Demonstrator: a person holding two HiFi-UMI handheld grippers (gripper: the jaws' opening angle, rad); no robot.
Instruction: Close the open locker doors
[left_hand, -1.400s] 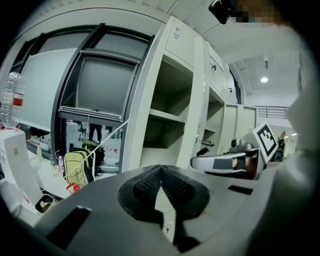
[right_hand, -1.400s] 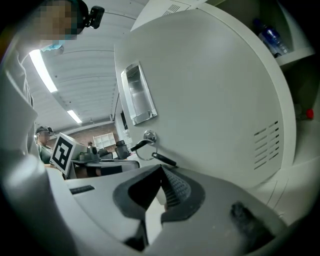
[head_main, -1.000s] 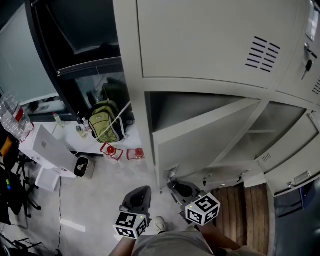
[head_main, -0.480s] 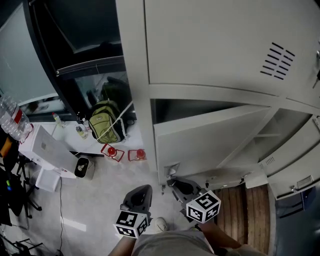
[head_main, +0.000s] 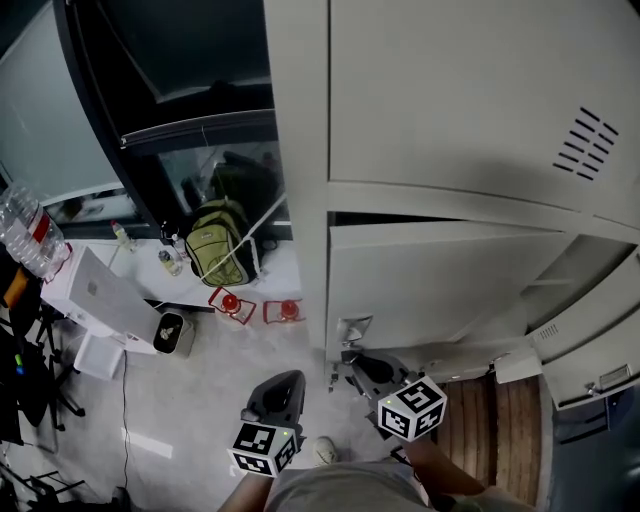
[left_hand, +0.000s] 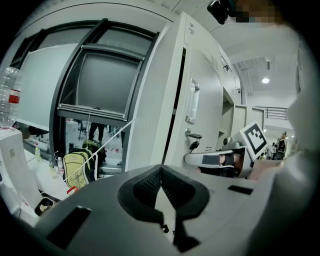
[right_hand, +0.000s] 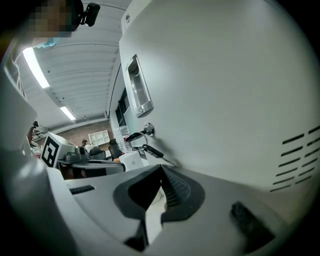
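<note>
Head view, right gripper view:
- Pale grey sheet-metal locker door, flat and smooth, painted matt. It lies nearly flush in the locker bank, with a thin dark slit along its top edge.
- The door face carries a recessed chrome pull, a round lock with a dark-headed key and pressed louvre slots.
- Right gripper: the black ribbed fingers are together with nothing between them. The door fills the view directly ahead of the tips, and the lock sits just up and left of them. I cannot tell whether the tips touch the door.
- Second grey locker door, further right of the right fingers, stands open.

Left gripper view:
- Left gripper: the fingers are together and empty. The locker's side panel and door edge stand ahead and to the right of them, apart from the tips.
- A green-and-yellow fabric backpack lies well off to their left.

Change against 1.0 s ago:
- The door then stood well ajar and showed its dark interior and a shelf; it has since swung almost shut.
- The right gripper has followed it slightly toward the locker.
- The left gripper sits about where it was.
</note>
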